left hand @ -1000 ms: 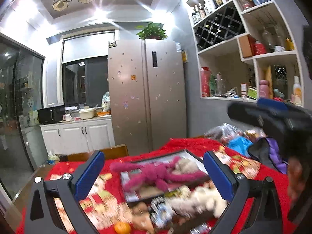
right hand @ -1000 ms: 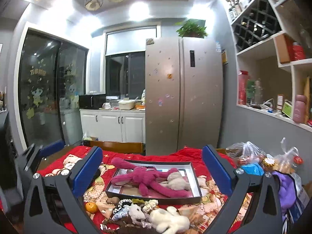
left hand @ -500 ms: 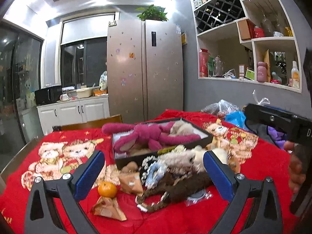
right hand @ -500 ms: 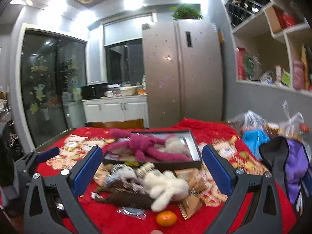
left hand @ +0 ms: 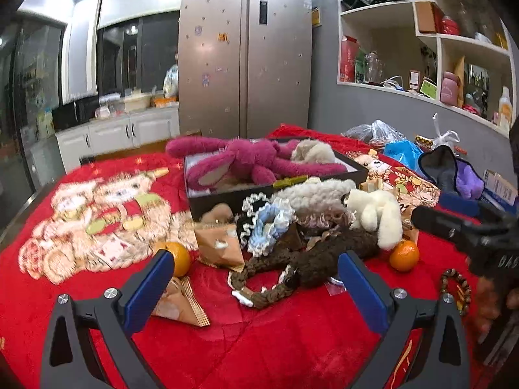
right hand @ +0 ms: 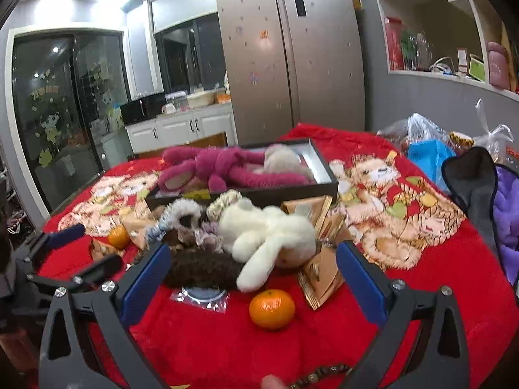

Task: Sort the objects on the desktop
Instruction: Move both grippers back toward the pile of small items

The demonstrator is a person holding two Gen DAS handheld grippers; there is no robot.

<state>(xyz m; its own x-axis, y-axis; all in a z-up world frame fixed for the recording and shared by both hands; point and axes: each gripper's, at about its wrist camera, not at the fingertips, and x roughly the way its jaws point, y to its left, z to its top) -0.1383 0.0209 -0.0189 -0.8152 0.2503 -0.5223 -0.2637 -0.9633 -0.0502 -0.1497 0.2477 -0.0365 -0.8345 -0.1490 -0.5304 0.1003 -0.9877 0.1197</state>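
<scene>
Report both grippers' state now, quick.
Left gripper: open, fingers wide apart, holding nothing, above the brown plush toy.
Right gripper: open, holding nothing, with the orange and white plush toy ahead.

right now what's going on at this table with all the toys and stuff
A person is holding a claw in each hand over a table covered in a red cloth, about to sort a heap of small things. The left claw and right claw are both open and holding nothing. In front of them lie a white plush, a brown plush, two oranges and some paper packets. A pink plush already lies in the dark box behind the heap.
</scene>
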